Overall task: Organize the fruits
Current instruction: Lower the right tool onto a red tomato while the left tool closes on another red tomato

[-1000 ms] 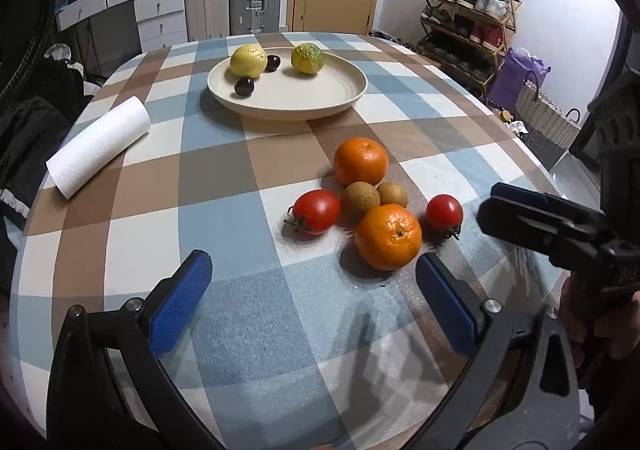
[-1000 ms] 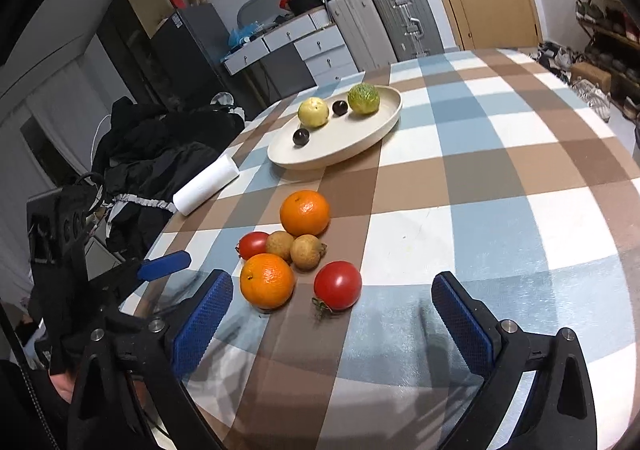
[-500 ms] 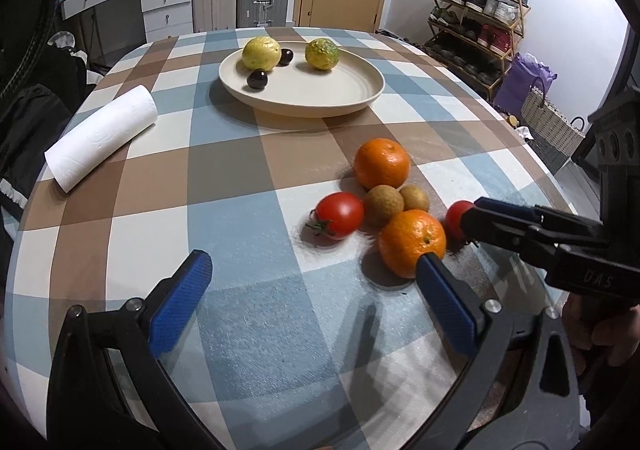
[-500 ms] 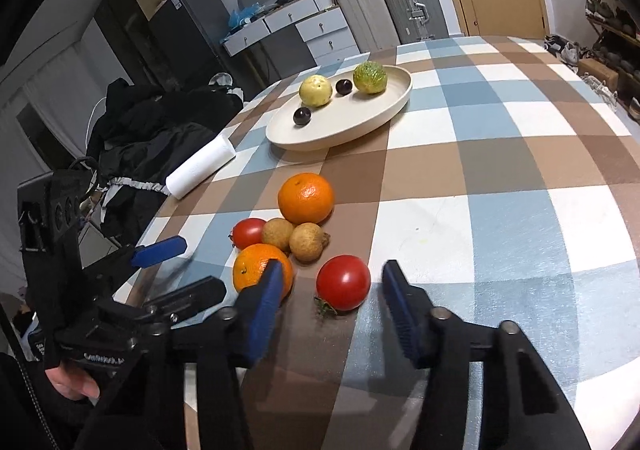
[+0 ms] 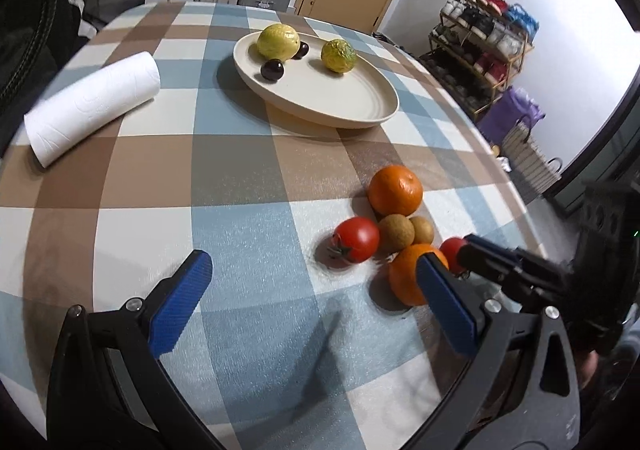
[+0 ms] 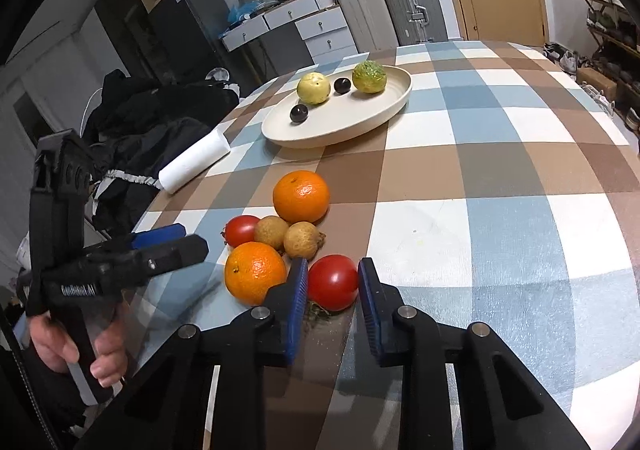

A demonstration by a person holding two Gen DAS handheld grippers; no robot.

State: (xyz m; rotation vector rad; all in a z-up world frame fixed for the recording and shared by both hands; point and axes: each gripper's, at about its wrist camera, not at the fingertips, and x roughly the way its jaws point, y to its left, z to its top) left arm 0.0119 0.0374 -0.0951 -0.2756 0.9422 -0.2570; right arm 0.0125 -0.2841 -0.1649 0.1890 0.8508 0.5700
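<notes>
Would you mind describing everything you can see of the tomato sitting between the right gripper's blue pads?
The tomato is round, glossy and deep red, with smooth, unblemished skin. Its dried green calyx lies low at the front, against the checked tablecloth it rests on. It is the nearest fruit of the cluster, close beside an orange. The right gripper is shut on it, a blue pad against each side. In the left wrist view only a sliver shows.

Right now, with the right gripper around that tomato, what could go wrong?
1. The right gripper is shut on the tomato; a soft fruit may bruise or slip out when lifted.
2. Its left finger sits against the near orange, which touches the two brown fruits; lifting could set them rolling.
3. The left gripper is open close by, so the two could collide.
</notes>
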